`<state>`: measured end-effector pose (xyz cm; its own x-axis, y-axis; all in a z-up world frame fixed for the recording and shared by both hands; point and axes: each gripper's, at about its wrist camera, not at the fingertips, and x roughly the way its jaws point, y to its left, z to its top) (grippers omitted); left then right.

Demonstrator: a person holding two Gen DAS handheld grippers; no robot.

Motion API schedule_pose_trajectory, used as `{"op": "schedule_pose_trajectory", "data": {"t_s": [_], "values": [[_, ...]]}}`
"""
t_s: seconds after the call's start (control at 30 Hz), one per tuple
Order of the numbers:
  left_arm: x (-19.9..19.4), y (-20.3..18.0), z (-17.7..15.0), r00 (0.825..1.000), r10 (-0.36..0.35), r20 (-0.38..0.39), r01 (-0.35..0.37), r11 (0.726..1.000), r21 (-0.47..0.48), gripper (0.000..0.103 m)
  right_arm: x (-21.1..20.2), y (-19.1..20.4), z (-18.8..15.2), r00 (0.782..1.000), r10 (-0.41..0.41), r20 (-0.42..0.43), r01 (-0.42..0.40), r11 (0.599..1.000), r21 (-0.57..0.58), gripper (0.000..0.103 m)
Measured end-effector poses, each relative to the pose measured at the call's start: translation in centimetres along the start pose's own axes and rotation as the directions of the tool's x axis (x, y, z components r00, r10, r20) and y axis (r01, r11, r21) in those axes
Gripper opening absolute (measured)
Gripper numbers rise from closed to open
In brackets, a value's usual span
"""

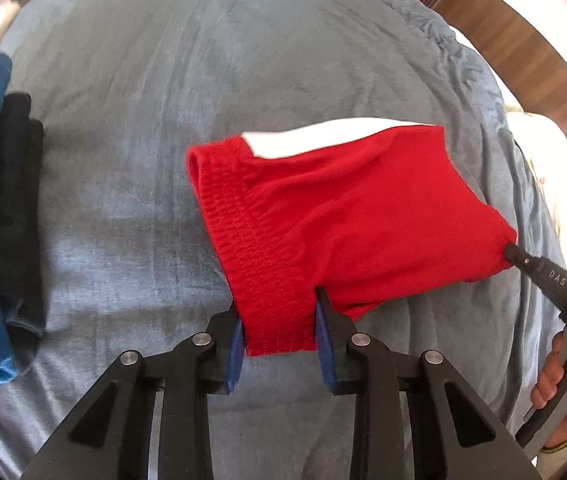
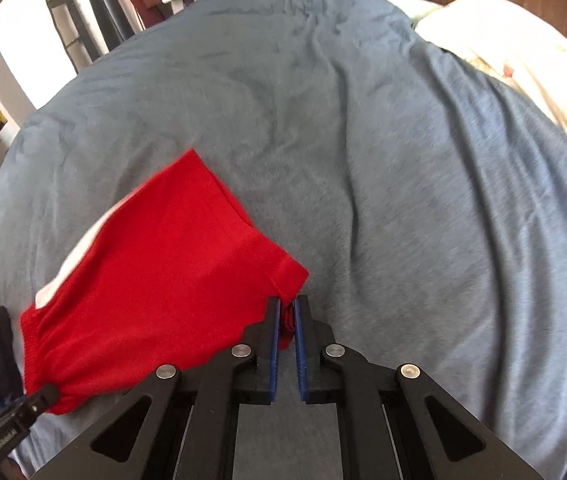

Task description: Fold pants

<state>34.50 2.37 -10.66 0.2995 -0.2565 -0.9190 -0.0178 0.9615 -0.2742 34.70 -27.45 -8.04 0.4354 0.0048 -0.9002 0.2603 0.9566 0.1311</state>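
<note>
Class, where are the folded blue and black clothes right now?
In the left wrist view, the folded blue and black clothes lie at the far left on the grey bedspread, left of the red shorts.

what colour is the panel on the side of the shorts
White, on otherwise red shorts; panel clearest in the left wrist view.

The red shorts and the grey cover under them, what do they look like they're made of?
Red shorts: likely a light matte synthetic knit, going by the ribbed, stitched elastic waistband and soft drape. Grey cover: apparently a brushed, fleece-like fabric, since its nap shows lighter and darker stroke marks.
</note>
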Motion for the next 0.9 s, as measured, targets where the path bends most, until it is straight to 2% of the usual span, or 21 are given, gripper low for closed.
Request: {"op": "schedule_pose_trajectory", "data": {"t_s": [0.23, 0.37, 0.5, 0.77, 0.9], "values": [[-0.8, -0.5, -1.7, 0.997, 0.011, -0.082, -0.006, 0.998, 0.064, 0.03, -2.4, 0.0, -1.2, 0.999, -0.019, -0.027, 0.019, 1.0, -0.022, 0.007], [-1.0, -1.0, -4.1, 0.99, 0.031, -0.14, -0.012, 0.991, 0.131, 0.03, -3.1, -0.7, -3.8, 0.994, -0.042, -0.099, 0.039, 0.999, -0.035, 0.007], [-0.2, -1.2, -5.6, 0.982, 0.038, -0.182, -0.009, 0.988, 0.156, 0.03, -2.9, -1.7, -5.7, 0.986, -0.069, -0.15, 0.065, 0.997, -0.034, 0.007], [0.3, -1.0, -6.4, 0.982, 0.03, -0.186, 0.006, 0.983, 0.186, 0.033, -1.7, -2.1, -6.9, 0.982, -0.11, -0.156, 0.107, 0.994, -0.028, 0.007], [-0.1, -0.7, -7.7, 0.979, 0.057, -0.195, -0.013, 0.975, 0.221, 0.042, -1.9, -1.8, -6.8, 0.982, -0.118, -0.145, 0.115, 0.993, -0.025, 0.007]]}}
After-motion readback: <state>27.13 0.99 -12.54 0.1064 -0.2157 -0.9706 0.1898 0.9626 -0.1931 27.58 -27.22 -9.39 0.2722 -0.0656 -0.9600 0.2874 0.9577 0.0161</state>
